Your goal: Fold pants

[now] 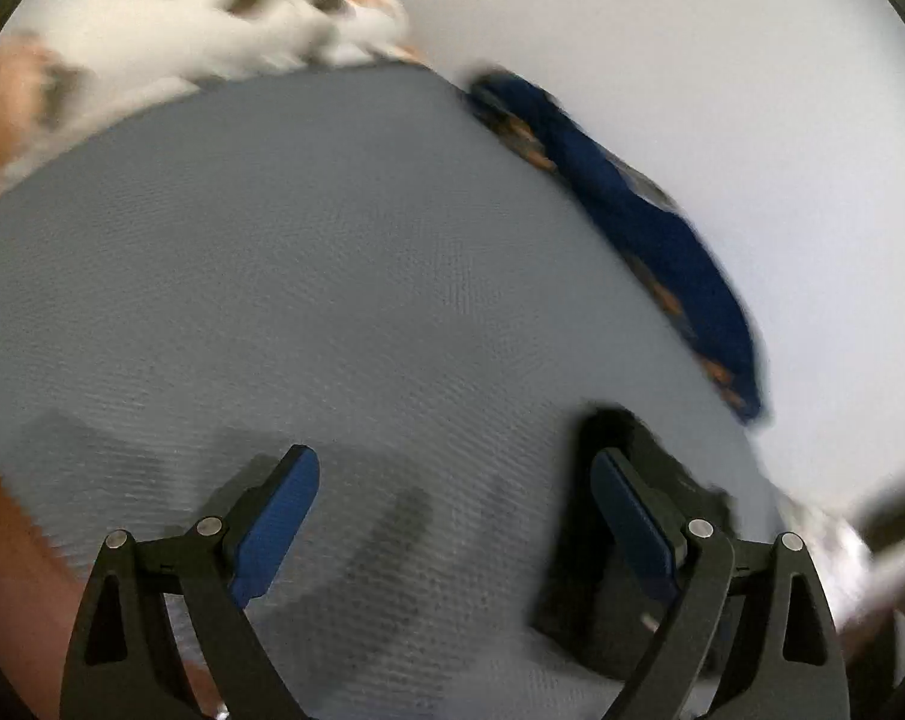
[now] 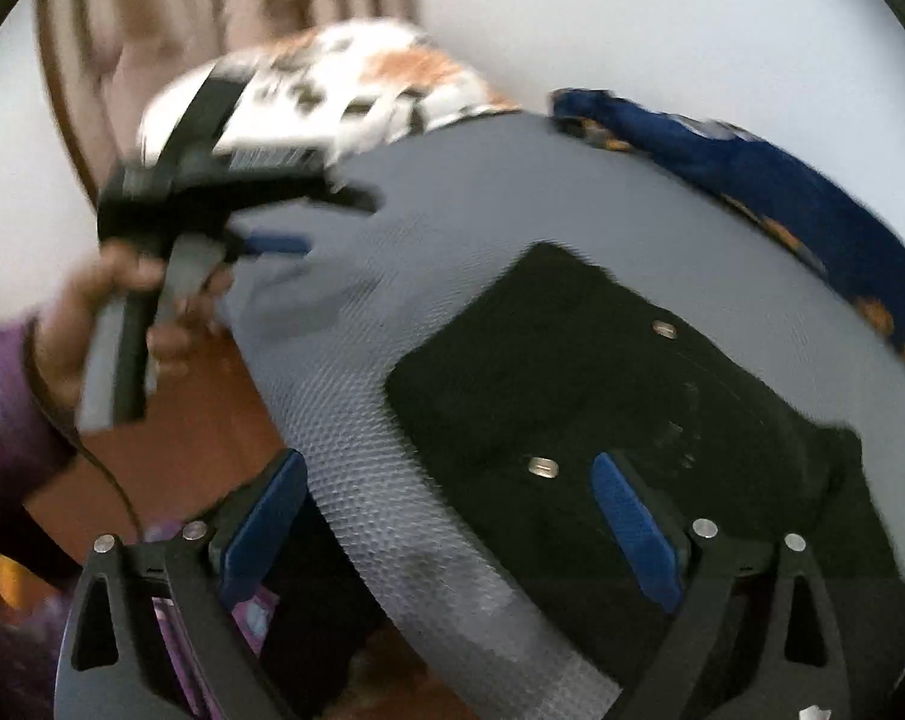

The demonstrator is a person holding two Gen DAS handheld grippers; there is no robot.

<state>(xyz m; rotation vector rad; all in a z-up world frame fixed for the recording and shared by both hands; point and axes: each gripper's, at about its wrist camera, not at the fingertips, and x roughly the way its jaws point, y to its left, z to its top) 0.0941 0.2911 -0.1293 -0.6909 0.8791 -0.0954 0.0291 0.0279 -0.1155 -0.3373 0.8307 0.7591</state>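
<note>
The black pants [image 2: 602, 396] lie folded into a compact block on the grey textured bed cover [image 2: 440, 228], with two metal buttons showing. My right gripper [image 2: 452, 516] is open and empty just above the near edge of the pants. In the left wrist view only a corner of the pants [image 1: 620, 618] shows, behind the right finger. My left gripper [image 1: 452, 510] is open and empty above bare grey cover, to the left of the pants; it also shows in the right wrist view [image 2: 284, 222], held in a hand.
A dark blue patterned cloth [image 1: 650, 222] lies along the far edge of the cover by a white wall. A white spotted pillow [image 2: 344, 90] sits at the head end. Brown floor [image 2: 194, 420] is left of the bed.
</note>
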